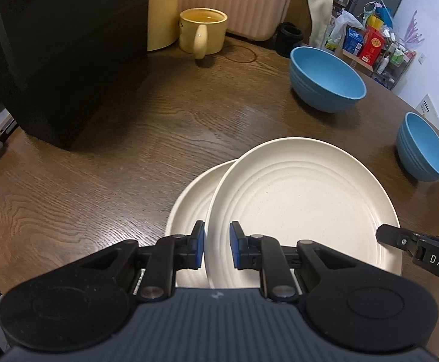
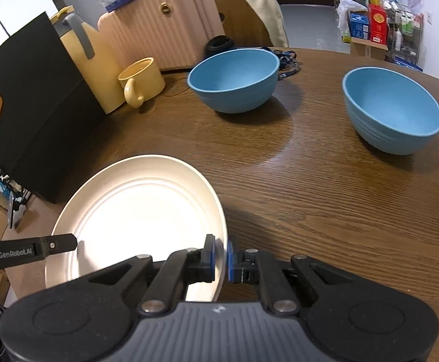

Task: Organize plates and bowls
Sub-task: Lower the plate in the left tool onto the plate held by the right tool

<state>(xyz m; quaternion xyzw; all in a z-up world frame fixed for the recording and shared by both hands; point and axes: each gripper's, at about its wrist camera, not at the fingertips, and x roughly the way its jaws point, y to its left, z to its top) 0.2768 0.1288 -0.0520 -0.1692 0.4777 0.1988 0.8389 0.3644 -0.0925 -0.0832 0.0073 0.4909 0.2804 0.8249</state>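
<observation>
A cream plate (image 1: 304, 199) hangs tilted above the wooden table (image 1: 98, 166), gripped by both grippers. My left gripper (image 1: 216, 247) is shut on its left rim. My right gripper (image 2: 221, 259) is shut on the right rim of the same plate (image 2: 138, 211). Each gripper shows in the other's view: the right gripper (image 1: 384, 235) at the plate's right edge, the left gripper (image 2: 68, 242) at its left edge. A second cream plate (image 1: 189, 208) lies on the table under the held one, offset to the left. Two blue bowls (image 2: 234, 78) (image 2: 391, 108) stand upright farther back.
A yellow mug (image 2: 142, 80), a black bag (image 2: 29, 105), a yellow jug (image 2: 89, 60) and a pink ribbed case (image 2: 159, 21) line the table's far left. A black cup (image 1: 289, 39) stands behind the bowl (image 1: 325, 81). Bare wood lies between the plates and the bowls.
</observation>
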